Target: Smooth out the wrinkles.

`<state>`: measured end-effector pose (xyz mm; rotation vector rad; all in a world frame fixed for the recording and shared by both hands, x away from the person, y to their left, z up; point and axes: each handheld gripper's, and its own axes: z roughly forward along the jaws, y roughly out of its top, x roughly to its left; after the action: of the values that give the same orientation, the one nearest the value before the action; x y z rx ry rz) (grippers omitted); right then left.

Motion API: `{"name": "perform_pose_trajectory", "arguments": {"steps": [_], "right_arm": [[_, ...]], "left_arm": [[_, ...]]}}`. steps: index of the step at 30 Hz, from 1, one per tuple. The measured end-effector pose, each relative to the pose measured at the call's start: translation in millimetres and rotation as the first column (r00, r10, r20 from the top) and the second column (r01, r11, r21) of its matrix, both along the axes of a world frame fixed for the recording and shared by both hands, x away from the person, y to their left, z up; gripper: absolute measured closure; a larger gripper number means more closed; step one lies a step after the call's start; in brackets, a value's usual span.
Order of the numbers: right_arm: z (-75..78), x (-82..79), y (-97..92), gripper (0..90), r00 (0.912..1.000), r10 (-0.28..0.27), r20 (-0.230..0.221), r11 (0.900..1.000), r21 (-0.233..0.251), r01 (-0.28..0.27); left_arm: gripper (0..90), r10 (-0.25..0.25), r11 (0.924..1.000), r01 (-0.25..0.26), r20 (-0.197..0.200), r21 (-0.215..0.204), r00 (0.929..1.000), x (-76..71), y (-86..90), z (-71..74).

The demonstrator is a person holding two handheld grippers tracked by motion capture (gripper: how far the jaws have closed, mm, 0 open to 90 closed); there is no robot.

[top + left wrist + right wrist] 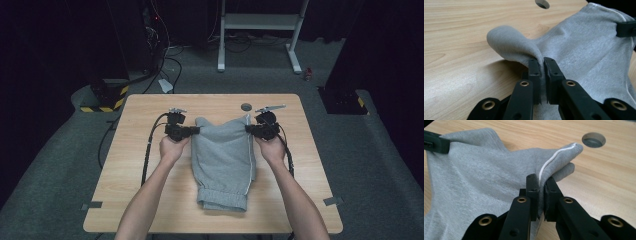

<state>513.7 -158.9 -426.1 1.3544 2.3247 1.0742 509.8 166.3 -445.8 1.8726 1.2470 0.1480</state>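
Observation:
Grey folded sweatpants (222,160) with a thin white side stripe lie down the middle of the wooden table (140,165), elastic waistband toward the near edge. My left gripper (196,130) is shut on the far left corner of the fabric. In the left gripper view the cloth (584,50) bunches up between the jaws of that gripper (542,65), which are pressed together. My right gripper (248,129) is shut on the far right corner by the stripe; the right gripper view shows this gripper (542,182) pinching the striped edge (554,157). Both corners are lifted slightly off the table.
A round grommet hole (246,107) sits in the tabletop just beyond the pants. Black cables trail from both grippers along the table. Past the far edge are a white metal stand (260,30), floor cables and yellow-black striped blocks (107,100).

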Motion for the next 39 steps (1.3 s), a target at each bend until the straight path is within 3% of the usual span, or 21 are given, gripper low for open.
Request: {"name": "perform_pose_trajectory", "arguments": {"steps": [3,11,13,15,17,20,23,30,39], "right_arm": [[2.1,3.4,1.0,84.7,1.0000,0.002,-0.003,1.0000,0.007,-0.002],[18.7,5.1,-1.0,84.8,0.9997,-0.004,0.025,0.9999,0.016,0.003],[26.8,6.7,-1.0,84.8,0.9992,-0.002,0.039,1.0000,0.005,0.002],[37.8,10.0,-1.8,84.8,0.9984,-0.012,0.056,0.9997,0.024,0.010],[48.3,15.1,-3.3,84.8,0.9976,-0.026,0.064,0.9981,0.057,0.023],[59.2,21.7,-1.6,84.8,0.9961,-0.035,0.081,0.9980,0.054,0.031],[61.9,21.0,-0.1,84.7,0.9951,-0.037,0.091,0.9983,0.049,0.033],[51.7,14.1,-2.5,84.7,0.9953,-0.026,0.093,0.9990,0.038,0.022],[52.9,-3.7,-1.3,84.7,0.9929,0.003,0.119,0.9993,0.037,-0.007]], "left_arm": [[84.7,-0.010,0.9997,0.010,-0.001,0.021,1.0000,3.7,1.3,3.3],[84.7,0.000,0.9998,-0.001,0.033,0.021,0.9994,6.8,-1.2,23.9],[84.8,0.003,0.9997,-0.005,0.056,0.024,0.9984,9.3,-2.6,34.3],[84.7,0.003,0.9988,-0.006,0.077,0.048,0.9970,14.2,-3.2,44.2],[84.7,0.016,0.9990,-0.020,0.082,0.040,0.9965,18.8,-2.8,52.5],[84.6,0.027,0.9988,-0.031,0.106,0.039,0.9940,20.5,-3.7,61.2],[84.6,0.016,0.9988,-0.021,0.109,0.044,0.9939,16.9,-5.0,61.1],[84.6,-0.011,0.9988,0.006,0.105,0.049,0.9944,12.4,-6.1,54.9],[84.4,-0.028,0.9987,0.022,0.118,0.047,0.9926,4.3,-2.5,55.5]]}}
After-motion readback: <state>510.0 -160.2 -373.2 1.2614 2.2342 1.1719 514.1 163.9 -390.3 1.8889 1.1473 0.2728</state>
